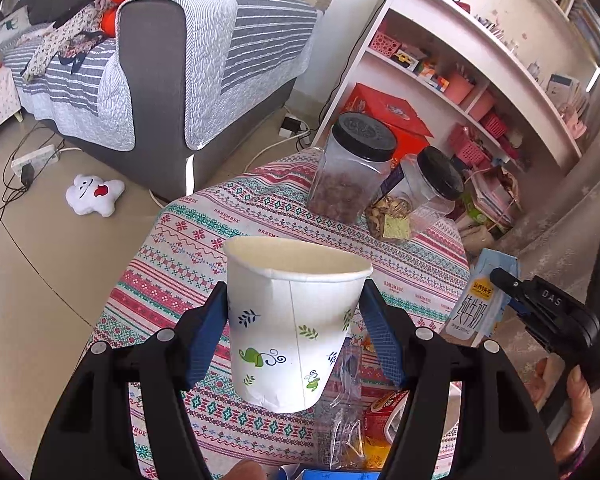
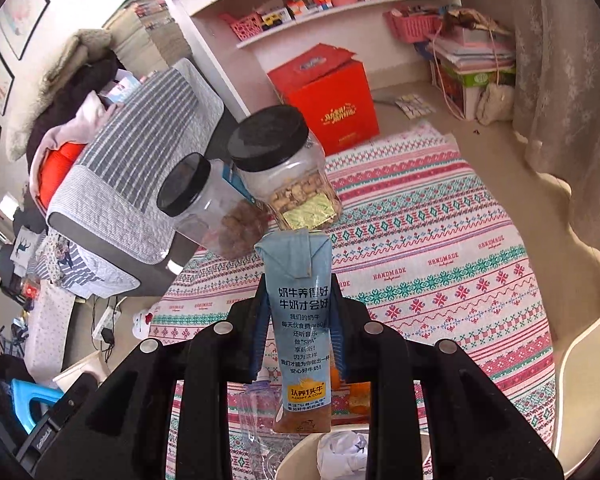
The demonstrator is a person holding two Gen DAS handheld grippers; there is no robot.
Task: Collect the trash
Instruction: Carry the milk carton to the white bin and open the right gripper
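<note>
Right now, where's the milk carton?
The milk carton is clamped upright in the right gripper, held above the patterned tablecloth in front of the two black-lidded jars; the left wrist view shows it at right.

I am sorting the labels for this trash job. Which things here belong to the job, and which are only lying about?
For the job:
- paper cup, held by left gripper
- milk carton, held by right gripper
- clear wrapper on the table
- crumpled paper in a bin

Lying about:
- two jars
- red box
- plush toy
</note>
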